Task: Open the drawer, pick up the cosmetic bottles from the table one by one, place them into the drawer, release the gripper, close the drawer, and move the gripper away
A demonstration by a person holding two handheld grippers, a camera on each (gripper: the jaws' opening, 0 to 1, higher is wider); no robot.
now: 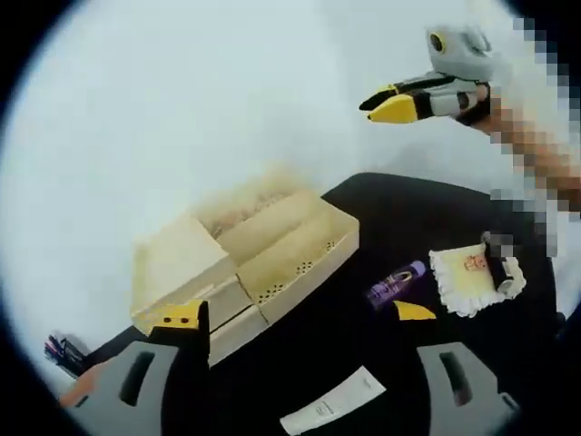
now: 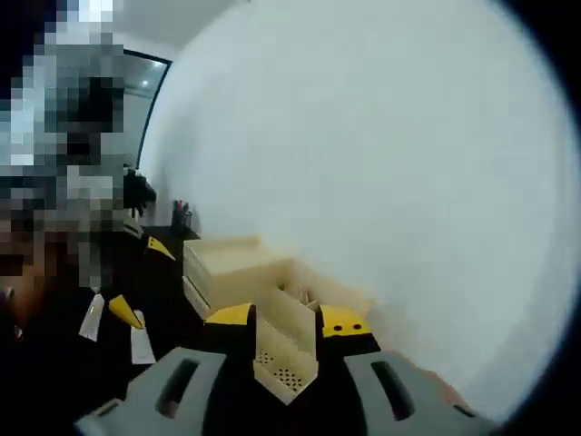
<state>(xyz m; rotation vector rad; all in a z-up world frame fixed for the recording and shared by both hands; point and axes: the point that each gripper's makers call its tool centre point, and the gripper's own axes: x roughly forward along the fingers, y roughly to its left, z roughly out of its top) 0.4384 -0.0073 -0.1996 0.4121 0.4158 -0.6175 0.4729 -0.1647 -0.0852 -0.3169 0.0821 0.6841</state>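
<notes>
Plainly: purple bottle (image 1: 397, 283) label unreadable; drawer (image 1: 292, 247) open; both hand-held grippers spread.

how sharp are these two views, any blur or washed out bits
Left gripper view: soft throughout, the white wall washes out, the purple bottle has no readable label. Right gripper view: blurrier still, the open drawer is smeared, and fisheye bends the wall edge.

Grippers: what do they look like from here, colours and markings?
Each gripper has grey jaws with dark oval slots and yellow-on-black tips. The left gripper frames its own view; the right gripper, seen there from the side, has a pale grey body with a round yellow-ringed part.
</notes>
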